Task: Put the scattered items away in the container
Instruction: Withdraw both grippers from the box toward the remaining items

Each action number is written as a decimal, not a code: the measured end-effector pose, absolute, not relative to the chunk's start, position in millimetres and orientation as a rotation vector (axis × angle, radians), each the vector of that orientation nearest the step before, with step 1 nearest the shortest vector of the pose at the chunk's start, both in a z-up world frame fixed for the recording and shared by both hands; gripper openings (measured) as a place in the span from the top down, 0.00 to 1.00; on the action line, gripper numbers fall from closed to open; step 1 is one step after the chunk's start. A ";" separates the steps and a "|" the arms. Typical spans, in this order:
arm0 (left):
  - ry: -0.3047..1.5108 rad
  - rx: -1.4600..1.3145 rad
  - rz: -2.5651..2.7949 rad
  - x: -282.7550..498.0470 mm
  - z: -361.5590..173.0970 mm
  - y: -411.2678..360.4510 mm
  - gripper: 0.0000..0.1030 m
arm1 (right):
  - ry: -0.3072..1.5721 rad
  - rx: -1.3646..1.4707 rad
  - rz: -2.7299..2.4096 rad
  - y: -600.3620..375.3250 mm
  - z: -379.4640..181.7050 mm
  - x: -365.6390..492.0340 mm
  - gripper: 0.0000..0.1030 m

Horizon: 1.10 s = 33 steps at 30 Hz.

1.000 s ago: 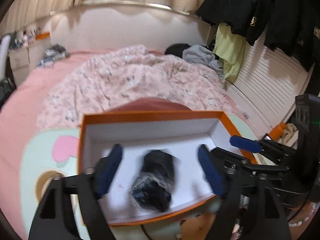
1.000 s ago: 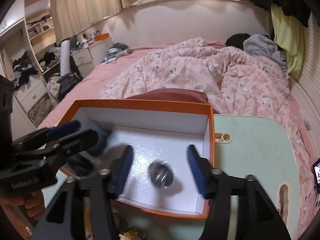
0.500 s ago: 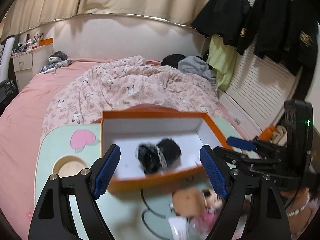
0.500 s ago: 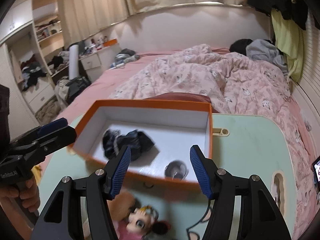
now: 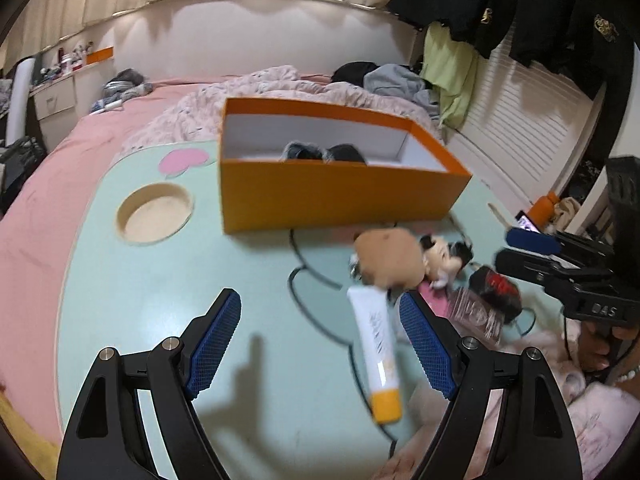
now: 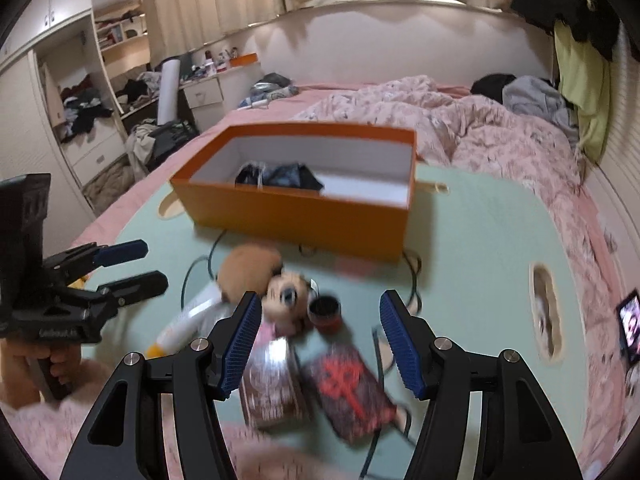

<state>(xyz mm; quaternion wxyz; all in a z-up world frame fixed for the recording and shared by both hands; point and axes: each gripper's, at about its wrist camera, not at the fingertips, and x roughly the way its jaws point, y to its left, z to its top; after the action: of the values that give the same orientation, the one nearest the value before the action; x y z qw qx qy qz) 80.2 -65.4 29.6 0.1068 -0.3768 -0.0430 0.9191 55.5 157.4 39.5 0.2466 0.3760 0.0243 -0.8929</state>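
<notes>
A pale green table (image 5: pixel 152 288) lies on a pink bed (image 6: pixel 500 140) and carries everything. The largest thing on it is the orange box (image 5: pixel 340 196), open at the top, standing toward the table's far edge with its long side running parallel to that edge. Dark crumpled cloth (image 6: pixel 280 174) lies inside it, nearer its left end.

The loose items sit in a cluster between the box and the table's near edge. A brown plush toy (image 5: pixel 390 258) lies closest to the box, touching a mouse doll (image 6: pixel 286 294) on its right. A dark pouch with a red mark (image 6: pixel 348 390) and a clear wrapped packet (image 6: pixel 272 380) lie side by side near the near edge, their long axes running roughly from the near edge toward the box. A white tube (image 5: pixel 380 350) lies left of the cluster; its long axis runs from the plush toy toward the near edge, with the orange cap end pointing at the near edge. A small dark round pot (image 6: pixel 325 312) stands just right of the doll.

The left gripper (image 5: pixel 320 344) hangs above the table with its fingers spread wide and nothing between them touched; the tube lies below, by the right finger. The right gripper (image 6: pixel 318 344) hangs over the pouch and packet, its fingers apart and gripping nothing.
</notes>
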 end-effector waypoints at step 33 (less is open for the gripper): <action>0.040 -1.162 2.694 112.0 -1.5 -43.0 0.14 | 0.208 1.330 -2.408 169.7 -6.3 92.9 0.22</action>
<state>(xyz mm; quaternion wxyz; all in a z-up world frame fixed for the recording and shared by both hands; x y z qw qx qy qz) 112.0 -43.0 -1.5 0.1035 -0.3940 0.0135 0.9132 92.9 169.7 -6.3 0.1902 0.4733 0.0741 -0.8569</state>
